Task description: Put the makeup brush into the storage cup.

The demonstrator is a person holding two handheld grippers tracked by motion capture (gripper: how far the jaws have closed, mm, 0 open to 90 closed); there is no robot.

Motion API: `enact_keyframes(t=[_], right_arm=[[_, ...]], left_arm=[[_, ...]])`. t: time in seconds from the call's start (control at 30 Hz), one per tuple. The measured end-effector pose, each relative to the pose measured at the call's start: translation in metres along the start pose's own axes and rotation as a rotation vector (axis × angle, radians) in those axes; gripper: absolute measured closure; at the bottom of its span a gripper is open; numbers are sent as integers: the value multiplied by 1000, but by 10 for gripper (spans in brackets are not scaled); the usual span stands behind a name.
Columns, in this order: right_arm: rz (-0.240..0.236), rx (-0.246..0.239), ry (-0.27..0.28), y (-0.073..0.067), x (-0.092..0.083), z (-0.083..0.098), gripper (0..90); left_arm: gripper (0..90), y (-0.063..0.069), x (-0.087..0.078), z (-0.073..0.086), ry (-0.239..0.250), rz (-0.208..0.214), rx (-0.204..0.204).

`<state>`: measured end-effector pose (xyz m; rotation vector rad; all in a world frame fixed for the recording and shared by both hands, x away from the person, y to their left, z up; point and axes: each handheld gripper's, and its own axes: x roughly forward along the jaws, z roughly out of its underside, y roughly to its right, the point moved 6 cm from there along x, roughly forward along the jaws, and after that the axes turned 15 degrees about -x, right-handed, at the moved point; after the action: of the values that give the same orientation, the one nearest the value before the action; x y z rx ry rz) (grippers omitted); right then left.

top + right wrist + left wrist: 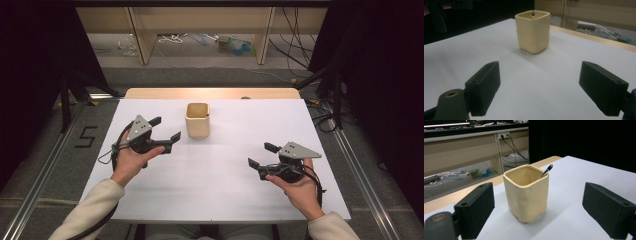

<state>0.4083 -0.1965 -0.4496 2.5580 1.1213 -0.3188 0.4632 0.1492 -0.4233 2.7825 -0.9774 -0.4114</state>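
A cream square cup (197, 120) stands upright near the far middle of the white table (220, 185). A thin dark stick with a pale tip (546, 171) leans inside it against one corner; its tip (533, 13) also pokes above the rim in the right gripper view. My left gripper (166, 129) is open just left of the cup (526, 193), jaws spread and empty, pointing at it. My right gripper (261, 155) is open too, nearer the front right, aimed at the cup (532, 31) from farther off, nothing between its jaws.
A wooden strip (210, 93) runs along the table's far edge. Beyond it are wooden desk legs (142, 37), cables and small clutter (235, 46) on the floor. Black curtains flank both sides. Metal rails (45, 170) run beside the table.
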Motion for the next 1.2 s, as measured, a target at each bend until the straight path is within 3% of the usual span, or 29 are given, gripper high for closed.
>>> enact_keyframes(t=[0.17, 0.23, 0.27, 0.5, 0.57, 0.73, 1.0, 1.1, 1.13, 1.2], right_arm=[[12, 16, -7, 3, -2, 1, 184], [8, 35, -13, 3, -3, 1, 184], [22, 8, -2, 5, -3, 1, 184], [7, 36, -12, 2, -3, 1, 182], [16, 16, -5, 4, -2, 1, 181], [13, 24, -10, 3, -2, 1, 181], [14, 6, 11, 4, -2, 0, 181], [2, 26, 7, 2, -2, 0, 181], [18, 3, 12, 4, -1, 0, 182], [-2, 28, -5, 1, -2, 1, 182]], left_arm=[[119, -2, -16, 3, 0, 12, 33], [133, -5, -22, 4, -2, 18, 65], [133, -5, -25, 6, -6, 20, 66], [129, -8, -47, 16, -22, 35, 65], [129, -9, -52, 18, -17, 38, 60], [130, -8, -63, 21, 4, 54, 59], [135, -5, -74, 28, 26, 52, 58], [139, -4, -77, 31, 23, 52, 55], [140, -3, -78, 32, 22, 51, 54], [143, -2, -79, 35, 20, 52, 39]])
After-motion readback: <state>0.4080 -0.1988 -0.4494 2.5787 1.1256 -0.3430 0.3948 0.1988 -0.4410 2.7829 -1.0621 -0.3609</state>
